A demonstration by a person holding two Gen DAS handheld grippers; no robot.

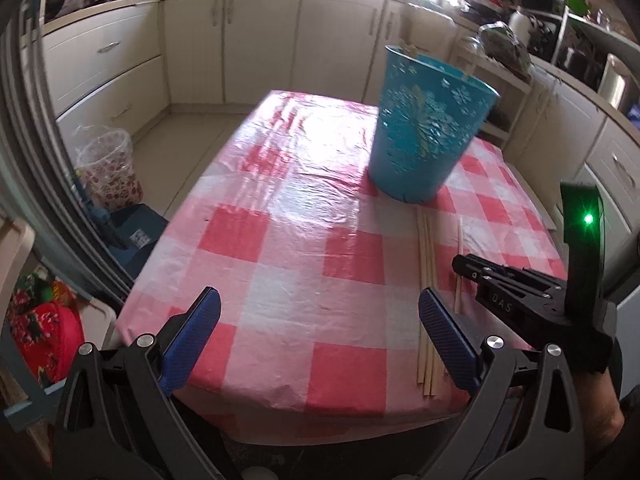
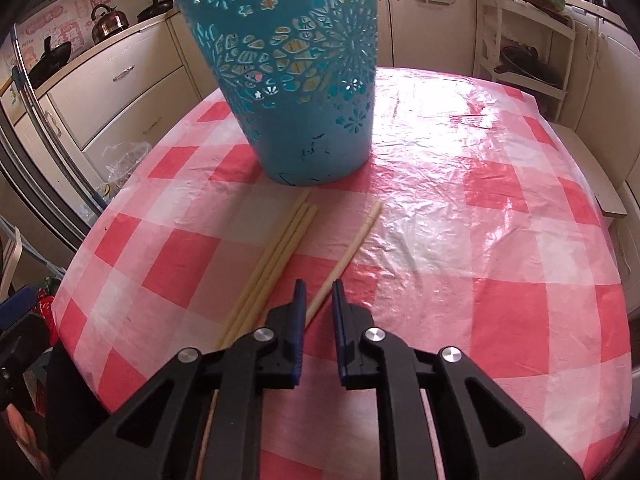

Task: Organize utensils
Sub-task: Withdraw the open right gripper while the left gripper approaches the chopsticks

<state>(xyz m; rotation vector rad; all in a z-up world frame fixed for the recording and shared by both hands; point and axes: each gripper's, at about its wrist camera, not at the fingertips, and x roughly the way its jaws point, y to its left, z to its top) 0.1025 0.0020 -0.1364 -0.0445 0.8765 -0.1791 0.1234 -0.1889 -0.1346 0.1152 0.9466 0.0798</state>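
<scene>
The left tool (image 1: 320, 336) stands with its blue pads wide apart and nothing between them, hovering over the near edge of the desk (image 1: 280, 208), which is covered by a pink-and-white checked cloth. Just to its right lies a bundle of chopsticks (image 1: 426, 300), side by side on the cloth, their far ends near the base of the teal basket (image 1: 428, 128). The basket stands upright further back on the desk, with a few stick ends visible above its rim. Right of the bundle, a single chopstick (image 2: 348, 252) lies apart from the others. The right tool (image 2: 319, 292) is closed down on this single chopstick, with the near part of the stick running between its narrow jaws; whether the pads fully press it cannot be told for certain, but the grip appears made. The step in hand is judged to be the pickup of the single chopstick. The next move calls for lifting it clear of the cloth, tilting it toward upright, carrying it over the basket rim and releasing it inside. The bundle remains to be collected afterwards.
</scene>
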